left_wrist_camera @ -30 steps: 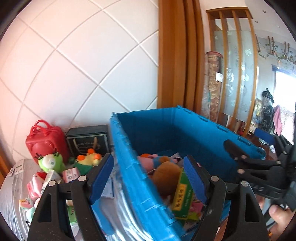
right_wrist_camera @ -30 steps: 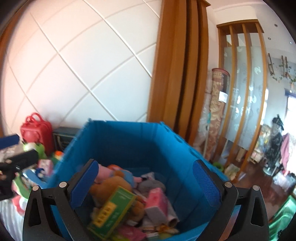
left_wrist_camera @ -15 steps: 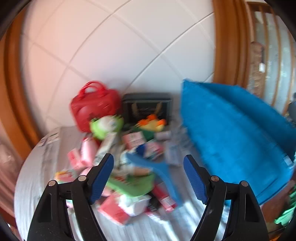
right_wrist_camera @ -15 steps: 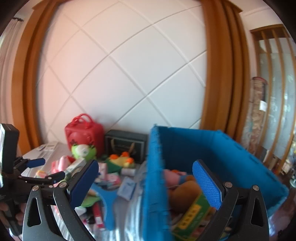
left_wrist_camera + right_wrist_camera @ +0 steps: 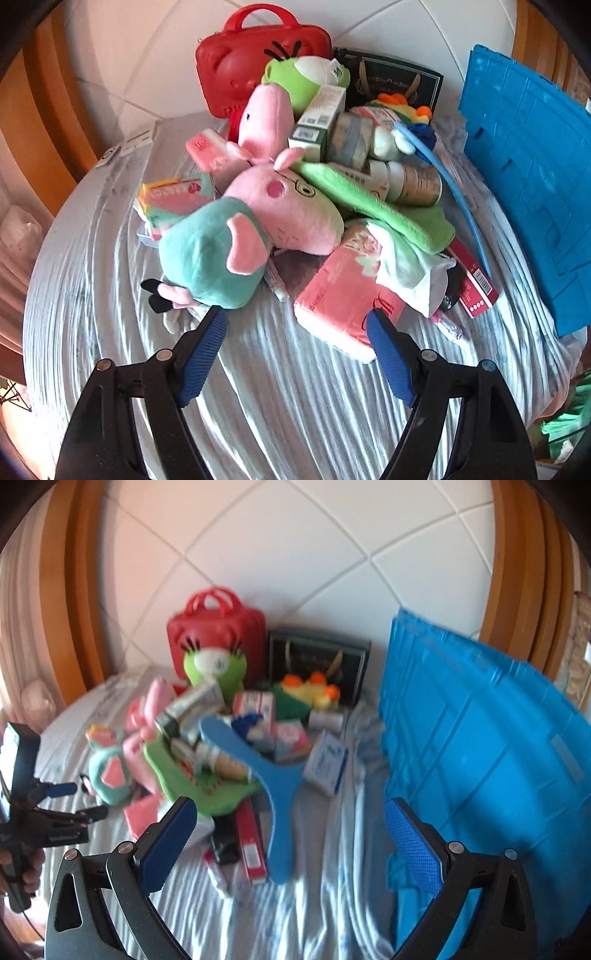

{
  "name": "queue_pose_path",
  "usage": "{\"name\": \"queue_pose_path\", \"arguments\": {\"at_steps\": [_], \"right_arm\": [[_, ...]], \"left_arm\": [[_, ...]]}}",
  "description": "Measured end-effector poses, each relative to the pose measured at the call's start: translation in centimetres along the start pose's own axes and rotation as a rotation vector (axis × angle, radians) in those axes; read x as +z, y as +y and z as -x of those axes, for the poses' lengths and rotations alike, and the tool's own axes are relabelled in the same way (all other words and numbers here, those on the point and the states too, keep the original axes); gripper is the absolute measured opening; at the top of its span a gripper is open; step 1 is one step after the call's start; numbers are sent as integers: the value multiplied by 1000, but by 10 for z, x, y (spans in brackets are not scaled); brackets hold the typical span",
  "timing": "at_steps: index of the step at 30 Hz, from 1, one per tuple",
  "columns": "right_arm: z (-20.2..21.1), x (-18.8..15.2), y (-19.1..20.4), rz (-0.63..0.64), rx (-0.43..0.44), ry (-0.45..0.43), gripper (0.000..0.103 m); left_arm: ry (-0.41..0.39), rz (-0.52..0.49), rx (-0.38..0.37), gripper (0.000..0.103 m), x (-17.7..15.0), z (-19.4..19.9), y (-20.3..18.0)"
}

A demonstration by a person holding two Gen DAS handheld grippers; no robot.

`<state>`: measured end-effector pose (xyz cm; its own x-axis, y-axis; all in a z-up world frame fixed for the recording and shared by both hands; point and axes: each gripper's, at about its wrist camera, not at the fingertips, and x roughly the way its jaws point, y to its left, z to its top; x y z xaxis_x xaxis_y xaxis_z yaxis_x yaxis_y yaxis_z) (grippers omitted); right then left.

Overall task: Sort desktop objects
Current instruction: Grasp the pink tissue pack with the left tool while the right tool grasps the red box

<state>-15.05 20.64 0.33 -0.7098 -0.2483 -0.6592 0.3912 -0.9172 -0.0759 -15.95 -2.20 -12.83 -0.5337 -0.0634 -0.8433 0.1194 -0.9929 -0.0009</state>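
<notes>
A heap of objects lies on the white striped cloth. In the left wrist view a pink pig plush in a teal dress lies on top, with a pink tissue pack to its right. My left gripper hangs open just above the cloth, in front of these two, holding nothing. A flat blue boomerang lies over the heap in the right wrist view. My right gripper is open and empty, above the heap's near edge. The blue crate stands to the right.
At the back stand a red case, a green frog plush and a dark box against the white panelled wall. Boxes, bottles and a green cloth fill the heap. A hand holds the left gripper's handle at the far left.
Both grippers have swung left and down, away from over the crate's inside to the heap on the cloth. The left one has come close above the pig plush. Both stayed open.
</notes>
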Motion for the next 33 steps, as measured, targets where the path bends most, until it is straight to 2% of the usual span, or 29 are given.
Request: {"name": "queue_pose_path", "arguments": {"at_steps": [6,9,12,16,19,23,25,27,29,33], "right_arm": [[-54,-27,0,34,-22,152,103],[-72,-35,-1,34,-20,205,103],[-83,-38,-4,16,-8,237,103],[-91,-40,-5,8,13,253,103],[-101,-40,-4,12,24,271,103],[-111,-41,-4,2,45,289,103],[-114,-44,-2,4,62,295,103],[-116,-47,2,12,70,287,103],[-121,-52,7,13,114,303,103],[-130,-58,18,12,168,333,103]], "left_arm": [[47,-63,-72,78,-1,-33,-11],[104,-100,-110,78,5,-55,-19],[145,-140,-114,78,9,-75,-29],[140,-172,-125,84,19,-83,-40],[163,-196,-127,100,24,-95,-51],[186,-246,-76,103,19,-111,-65],[168,-210,-82,98,16,-104,-61],[180,-174,-73,96,9,-98,-53],[190,-146,-61,96,-2,-90,-44],[205,-70,5,95,-27,-72,-20]]}}
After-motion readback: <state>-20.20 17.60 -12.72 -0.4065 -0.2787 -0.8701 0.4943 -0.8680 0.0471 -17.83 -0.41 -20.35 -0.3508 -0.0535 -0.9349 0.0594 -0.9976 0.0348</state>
